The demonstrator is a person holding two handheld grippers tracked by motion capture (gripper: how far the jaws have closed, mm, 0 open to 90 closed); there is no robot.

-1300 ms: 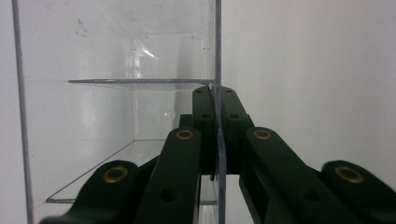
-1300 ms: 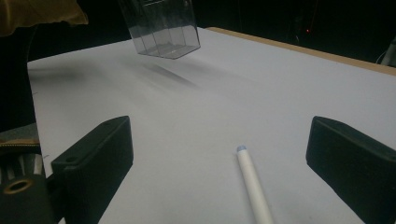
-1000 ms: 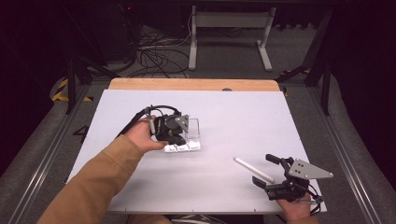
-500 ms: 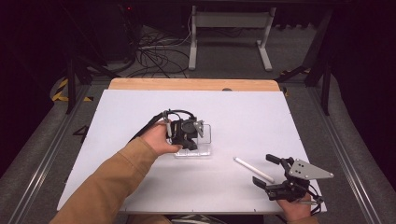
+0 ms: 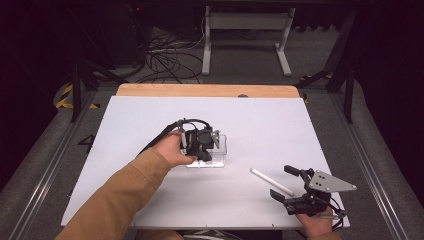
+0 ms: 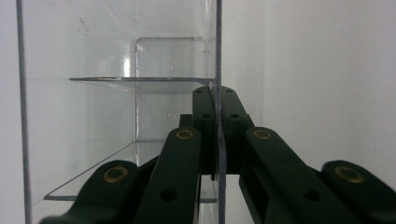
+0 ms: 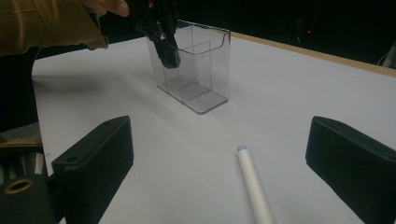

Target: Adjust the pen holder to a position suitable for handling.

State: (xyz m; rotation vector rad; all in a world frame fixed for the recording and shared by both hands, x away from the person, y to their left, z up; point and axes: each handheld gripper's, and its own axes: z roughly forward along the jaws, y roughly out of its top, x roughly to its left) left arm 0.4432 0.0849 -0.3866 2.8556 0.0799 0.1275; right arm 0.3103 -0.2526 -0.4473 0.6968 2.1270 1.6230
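A clear plastic box (image 5: pixel 219 148) with inner dividers stands upright at the middle of the white table (image 5: pixel 260 125). My left gripper (image 5: pixel 204 150) reaches down from above, shut on the box's near wall; in the left gripper view the jaws (image 6: pixel 217 100) pinch that thin clear wall (image 6: pixel 218 56) between them. A white pen (image 5: pixel 272 181) lies flat to the box's right. Close to the front right edge, my right gripper (image 5: pixel 291 186) is open, just nearer than the pen. In the right gripper view the pen (image 7: pixel 252 186) lies between the wide-open jaws (image 7: pixel 224 158), with the box (image 7: pixel 201 70) and the left gripper (image 7: pixel 163 42) beyond.
The white table top ends at a wooden strip (image 5: pixel 205 90) along its far edge. Beyond it, a dark floor holds cables (image 5: pixel 165 55) and a metal stand (image 5: pixel 245 35). A tan-sleeved forearm (image 5: pixel 120 195) crosses the table's front left.
The left gripper has carried the clear box to the right and slightly nearer the front over the first half second, then held. The right gripper and pen have not moved.
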